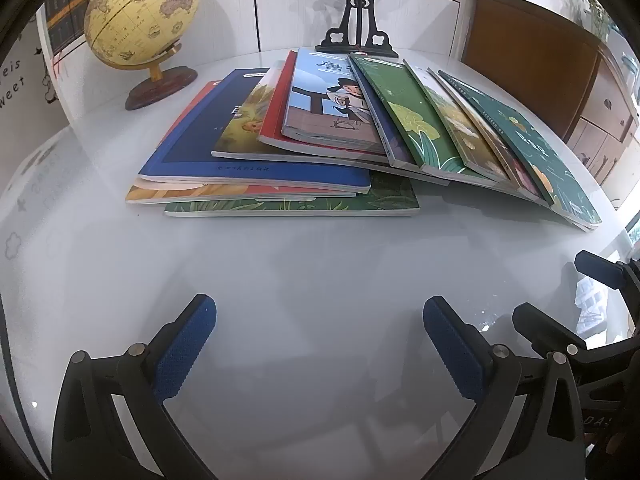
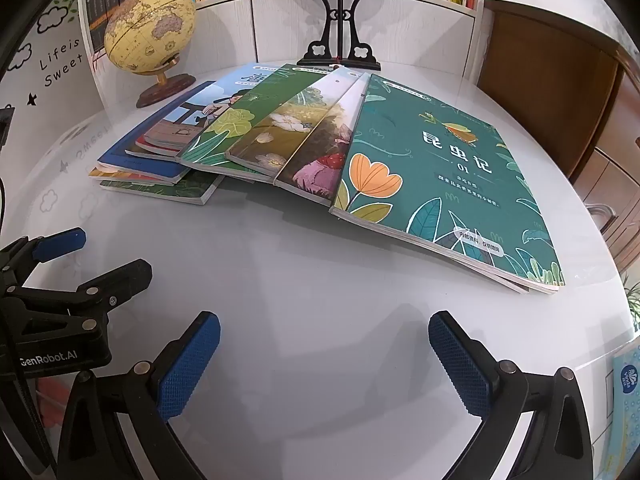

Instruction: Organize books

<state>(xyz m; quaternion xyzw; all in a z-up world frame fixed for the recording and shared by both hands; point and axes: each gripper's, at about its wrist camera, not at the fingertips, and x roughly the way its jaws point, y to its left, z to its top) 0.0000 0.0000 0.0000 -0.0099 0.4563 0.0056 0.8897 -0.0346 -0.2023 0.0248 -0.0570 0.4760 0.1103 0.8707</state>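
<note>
Looking from the left wrist, the left gripper [image 1: 320,344] hovers over bare bench [image 1: 320,272] with its jaws wide apart and empty; the books [image 1: 328,132] lie ahead in a loose, overlapping fan, near a globe [image 1: 140,20]. From the right wrist, the right gripper [image 2: 324,364] likewise stands spread and empty, the teal book [image 2: 440,176] nearest on top of the sprawl. Nothing looks squared up yet; the sorting seems entirely ahead.

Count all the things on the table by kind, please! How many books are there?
Books: 12 that I can make out; the overlaps may hide more
Globe: 1
Black stand: 1
Total: 14
</note>
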